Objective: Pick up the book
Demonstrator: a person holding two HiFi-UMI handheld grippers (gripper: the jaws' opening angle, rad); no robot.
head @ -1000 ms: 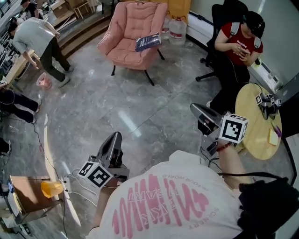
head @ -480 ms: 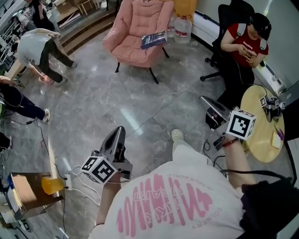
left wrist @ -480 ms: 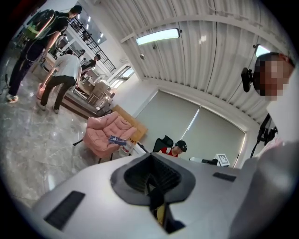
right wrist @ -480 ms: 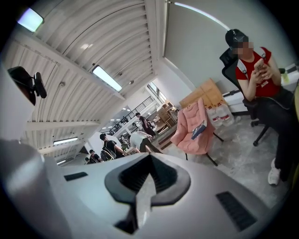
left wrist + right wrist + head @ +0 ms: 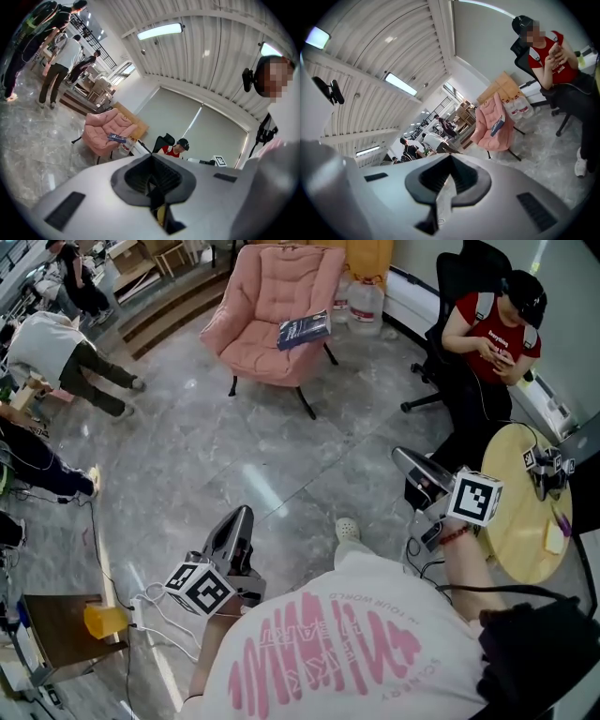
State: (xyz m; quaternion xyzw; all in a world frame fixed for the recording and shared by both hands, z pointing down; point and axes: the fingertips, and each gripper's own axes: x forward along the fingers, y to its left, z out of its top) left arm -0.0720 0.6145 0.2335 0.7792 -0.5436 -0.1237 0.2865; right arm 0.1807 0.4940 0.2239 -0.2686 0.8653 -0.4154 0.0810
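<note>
Book (image 5: 303, 329) lay on armchair (image 5: 267, 296), well apart | judged stiff, light; take an exposed edge | left gripper (image 5: 241, 514) and right gripper (image 5: 399, 455) both clenched, empty

Pink armchair (image 5: 267, 315) standing on glossy grey stone floor (image 5: 281, 446), blue book (image 5: 303, 329) lying on its seat by one armrest, water jugs (image 5: 364, 298) on the floor just behind it, round yellow desk (image 5: 511, 521) at right carrying a yellow note (image 5: 552, 538)
</note>
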